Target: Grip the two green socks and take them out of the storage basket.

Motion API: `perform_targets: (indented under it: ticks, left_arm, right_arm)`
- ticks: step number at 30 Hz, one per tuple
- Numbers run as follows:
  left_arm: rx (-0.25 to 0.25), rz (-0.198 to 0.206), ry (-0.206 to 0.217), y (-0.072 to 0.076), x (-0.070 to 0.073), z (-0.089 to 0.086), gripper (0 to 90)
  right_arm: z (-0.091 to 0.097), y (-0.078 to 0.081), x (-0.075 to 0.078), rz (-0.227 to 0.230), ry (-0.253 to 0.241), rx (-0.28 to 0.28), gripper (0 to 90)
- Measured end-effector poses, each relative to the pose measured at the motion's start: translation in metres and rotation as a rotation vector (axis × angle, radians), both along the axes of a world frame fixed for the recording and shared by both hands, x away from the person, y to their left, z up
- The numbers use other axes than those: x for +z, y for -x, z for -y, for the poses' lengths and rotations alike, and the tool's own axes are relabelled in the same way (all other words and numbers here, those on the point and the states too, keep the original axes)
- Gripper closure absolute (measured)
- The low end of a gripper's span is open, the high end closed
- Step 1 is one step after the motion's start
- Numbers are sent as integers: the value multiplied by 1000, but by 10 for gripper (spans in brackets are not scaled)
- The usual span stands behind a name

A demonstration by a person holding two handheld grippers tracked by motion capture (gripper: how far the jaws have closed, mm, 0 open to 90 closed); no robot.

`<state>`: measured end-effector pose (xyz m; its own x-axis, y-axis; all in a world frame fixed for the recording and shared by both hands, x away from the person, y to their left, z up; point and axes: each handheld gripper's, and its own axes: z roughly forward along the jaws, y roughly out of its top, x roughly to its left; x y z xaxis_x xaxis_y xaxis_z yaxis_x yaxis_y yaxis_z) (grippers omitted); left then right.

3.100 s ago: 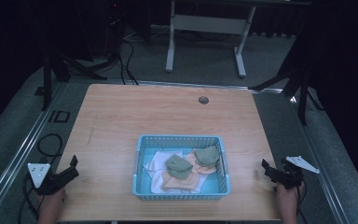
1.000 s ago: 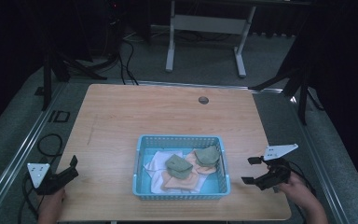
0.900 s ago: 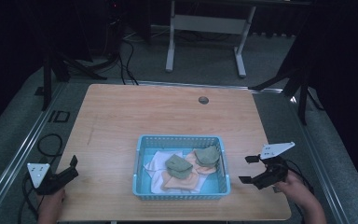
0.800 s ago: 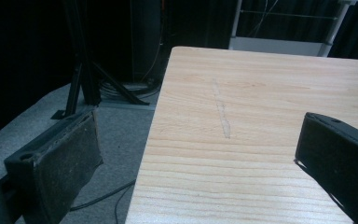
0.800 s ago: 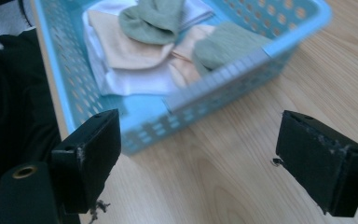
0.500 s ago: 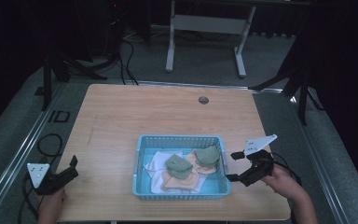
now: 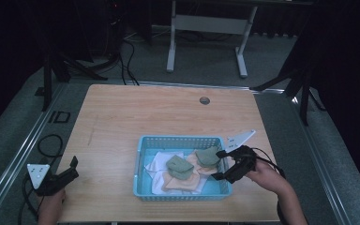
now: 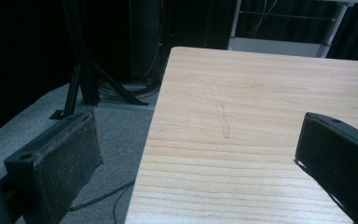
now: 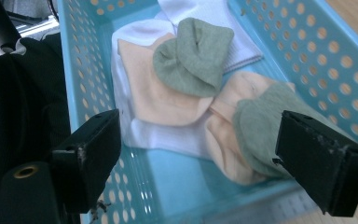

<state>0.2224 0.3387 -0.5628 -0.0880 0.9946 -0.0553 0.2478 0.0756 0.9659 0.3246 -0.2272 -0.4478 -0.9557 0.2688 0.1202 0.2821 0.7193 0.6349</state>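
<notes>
Green-grey folded sock (image 9: 265, 126) lies in the perforated light-blue plastic basket (image 7: 143, 164), overlapping a peach sock (image 9: 223, 140). Our right gripper (image 7: 219, 165) hovers spread wide; we judge it may pinch both layers or snag the rim.

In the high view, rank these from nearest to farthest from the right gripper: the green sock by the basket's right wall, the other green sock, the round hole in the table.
From the right gripper, jaws open over the basket's right end:
1. Green sock by the right wall, just left of the jaws.
2. Other green sock, mid-basket, further left.
3. Round hole, near the table's far edge.
</notes>
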Motion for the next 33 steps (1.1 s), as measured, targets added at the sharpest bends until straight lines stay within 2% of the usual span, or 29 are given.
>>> perform_targets:
  ticks: [8,10,15,16,18,20,23,25,27,28,30,32,33]
  left_arm:
    - [1,0,1,0,0,0,5]
    - [1,0,1,0,0,0,5]
    - [1,-1,2,0,0,0,5]
    - [1,0,2,0,0,0,5]
    - [0,0,2,0,0,0,5]
    - [0,0,3,0,0,0,5]
    - [0,0,2,0,0,0,5]
    - [-1,0,2,0,0,0,5]
    - [0,-1,3,0,0,0,5]
    - [-1,0,3,0,0,0,5]
    - [-1,0,4,0,0,0,5]
    - [-1,2,3,0,0,0,5]
    - [-2,1,4,0,0,0,5]
  right_arm:
    - [-22,-7,-4,-17,9,32,141]
    - [-28,-7,-6,-11,21,40,139]
    - [-40,-8,-10,-31,46,60,132]
    - [-48,-8,-13,-42,52,85,132]
    - [-51,-8,-14,-40,57,93,131]
    - [-60,-6,-17,-7,83,97,129]
    - [-68,-5,-20,-21,82,113,132]
    - [-75,-4,-23,-7,100,124,138]
    - [-86,-3,-26,4,125,148,231]
    - [-86,-3,-26,4,125,148,231]
    - [-94,-5,-29,32,144,147,279]
    - [-104,-7,-32,41,162,147,345]
    - [-106,-7,-33,40,165,152,348]
